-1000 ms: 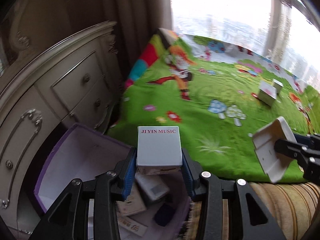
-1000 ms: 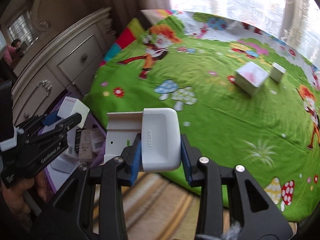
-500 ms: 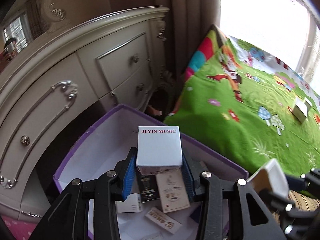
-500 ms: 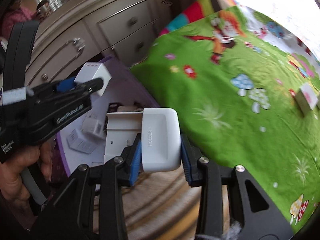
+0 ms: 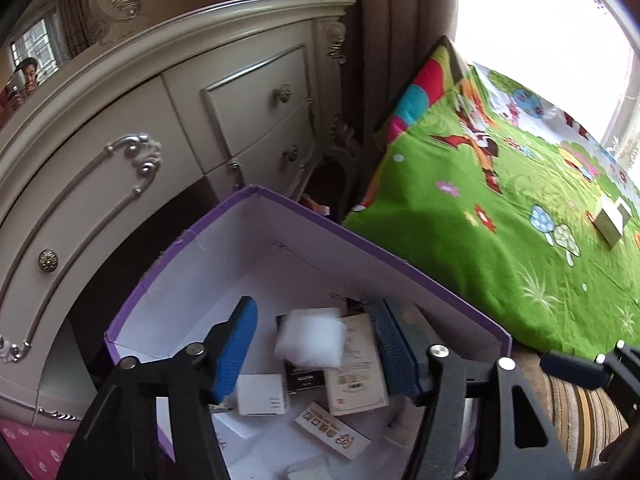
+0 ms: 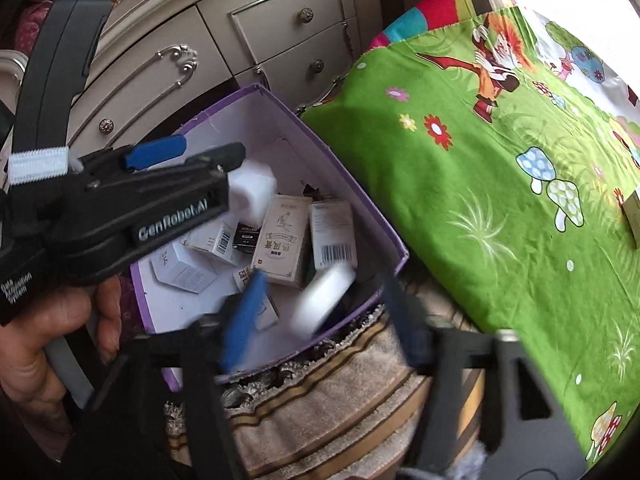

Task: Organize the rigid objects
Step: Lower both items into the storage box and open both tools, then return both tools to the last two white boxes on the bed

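A purple box with a white inside (image 5: 280, 208) (image 6: 344, 184) stands on the floor beside the bed and holds several small cartons. My left gripper (image 5: 316, 344) is open above it, and the white cube box (image 5: 310, 336) (image 6: 252, 188) is blurred, loose between its jaws, falling into the purple box. My right gripper (image 6: 320, 304) is open over the box's near wall, and the white plastic holder (image 6: 324, 296) is blurred, free between its jaws, dropping.
A cream dresser (image 5: 160, 120) (image 6: 224, 40) stands behind the purple box. The bed with a green cartoon cover (image 5: 500, 220) (image 6: 500, 160) is to the right, with a small box (image 5: 610, 220) on it. A striped towel (image 6: 320, 392) lies below the box's near wall.
Both grippers have opened over the purple box. The white cube box and the white holder have left the jaws and are falling in.
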